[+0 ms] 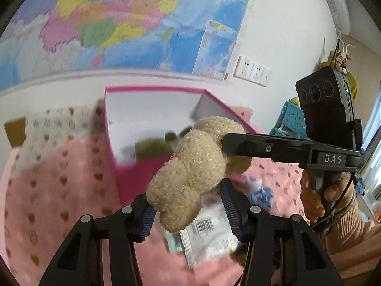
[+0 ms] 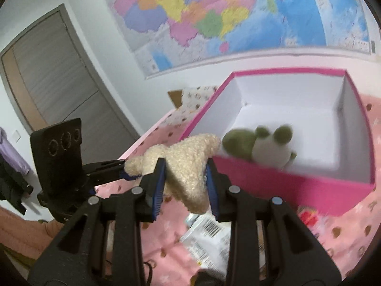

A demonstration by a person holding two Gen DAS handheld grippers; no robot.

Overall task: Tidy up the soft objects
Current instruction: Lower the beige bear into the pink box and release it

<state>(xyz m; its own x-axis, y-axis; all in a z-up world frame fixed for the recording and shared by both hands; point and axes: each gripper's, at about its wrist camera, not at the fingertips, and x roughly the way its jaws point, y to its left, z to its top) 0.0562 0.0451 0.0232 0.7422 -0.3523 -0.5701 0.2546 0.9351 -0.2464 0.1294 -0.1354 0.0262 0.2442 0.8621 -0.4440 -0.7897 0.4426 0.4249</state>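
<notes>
Inside the pink cardboard box [image 2: 297, 178] one green-and-white plush frog [image 2: 259, 146] already sits, while my left gripper [image 1: 188, 208] and right gripper [image 2: 184, 183] both pinch the beige curly plush toy [image 2: 188, 166], not yet boxed.

Readable text: one mark only.
"DAS" in pale capitals on the black body of my right gripper [image 1: 222, 143], seen from the left wrist view. Barcode on the white plastic packet [image 1: 209, 231] lying on the pink blanket [image 1: 59, 202], digits too blurred to read; same packet in the right wrist view, also unreadable. Wall map [image 2: 214, 16] carries print, too small and blurred to make out.
</notes>
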